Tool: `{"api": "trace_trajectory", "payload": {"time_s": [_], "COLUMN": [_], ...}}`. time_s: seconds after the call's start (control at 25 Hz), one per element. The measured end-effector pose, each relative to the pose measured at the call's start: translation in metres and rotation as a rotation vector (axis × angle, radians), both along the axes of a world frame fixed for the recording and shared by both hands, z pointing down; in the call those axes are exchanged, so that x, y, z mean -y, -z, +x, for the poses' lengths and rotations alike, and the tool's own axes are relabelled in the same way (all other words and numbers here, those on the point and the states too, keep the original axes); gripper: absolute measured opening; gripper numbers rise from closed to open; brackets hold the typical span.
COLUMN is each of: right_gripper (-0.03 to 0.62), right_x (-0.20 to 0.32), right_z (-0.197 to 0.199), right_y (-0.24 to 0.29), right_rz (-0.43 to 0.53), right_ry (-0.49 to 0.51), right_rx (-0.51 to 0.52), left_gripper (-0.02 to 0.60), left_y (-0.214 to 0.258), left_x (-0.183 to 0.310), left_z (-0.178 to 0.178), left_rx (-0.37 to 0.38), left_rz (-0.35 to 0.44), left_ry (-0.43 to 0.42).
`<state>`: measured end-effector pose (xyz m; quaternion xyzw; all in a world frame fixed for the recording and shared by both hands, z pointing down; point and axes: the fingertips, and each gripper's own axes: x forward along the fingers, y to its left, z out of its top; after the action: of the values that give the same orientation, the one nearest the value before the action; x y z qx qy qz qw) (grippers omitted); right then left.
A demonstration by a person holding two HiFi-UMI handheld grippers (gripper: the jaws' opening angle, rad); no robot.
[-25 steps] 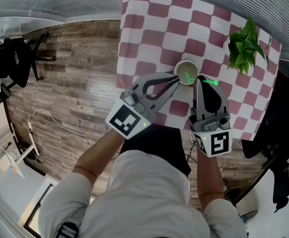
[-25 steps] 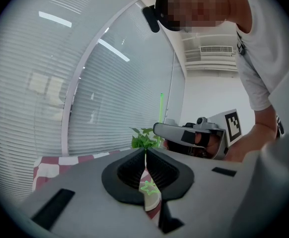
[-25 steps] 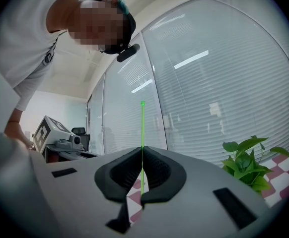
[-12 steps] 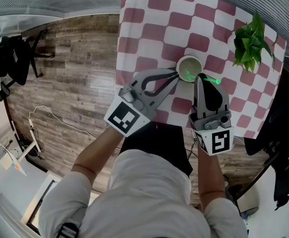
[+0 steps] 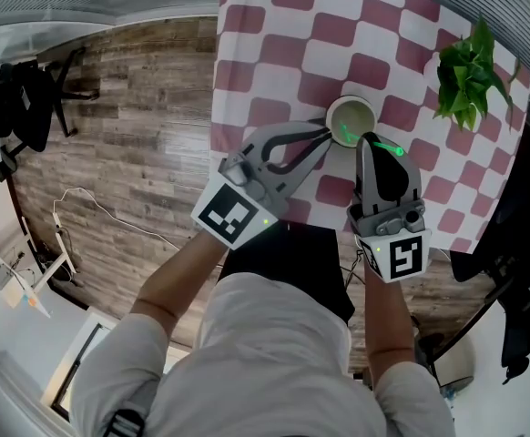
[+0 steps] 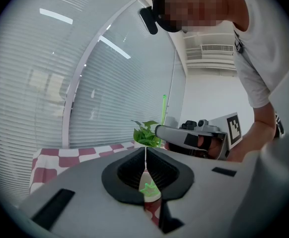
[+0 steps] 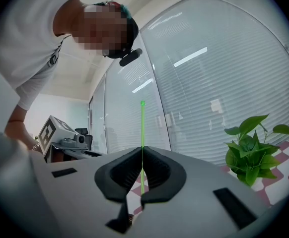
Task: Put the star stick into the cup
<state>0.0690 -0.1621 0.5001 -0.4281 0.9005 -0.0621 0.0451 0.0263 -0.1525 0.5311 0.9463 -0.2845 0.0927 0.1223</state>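
Star stick (image 7: 142, 123) upright in right gripper (image 5: 369, 142), near cup (image 5: 351, 100)

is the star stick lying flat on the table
No, the star stick stands upright, clamped in the right gripper.

The person wears a pale grey short-sleeved shirt (image 5: 274, 353) over a dark lower garment (image 5: 288, 253), with a dark camera headset (image 6: 157, 9) on the head. The left gripper (image 5: 325, 135) is light grey, and its two arms bow round a teardrop gap lined in black. The right gripper (image 5: 366, 141) is the same grey with a black cover on top. The left marker cube (image 5: 234, 215) is white with black squares and has a small green light; the right marker cube (image 5: 402, 259) is white with black squares too.
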Motion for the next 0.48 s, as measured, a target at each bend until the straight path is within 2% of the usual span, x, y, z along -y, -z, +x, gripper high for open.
{"api": "trace_trajectory", "payload": {"time_s": [0.48], "right_gripper": [0.032], "right_x": [0.002], "right_z": [0.001], "right_y": [-0.016], "right_rz": [-0.033], "right_ry": [-0.003], "right_rx": [0.027], "left_gripper": [0.04], "left_y": [-0.01], "left_x": [0.0], "left_z": [0.0], "left_rx": [-0.002], "left_rz": [-0.021], "left_ry": [0.006]}}
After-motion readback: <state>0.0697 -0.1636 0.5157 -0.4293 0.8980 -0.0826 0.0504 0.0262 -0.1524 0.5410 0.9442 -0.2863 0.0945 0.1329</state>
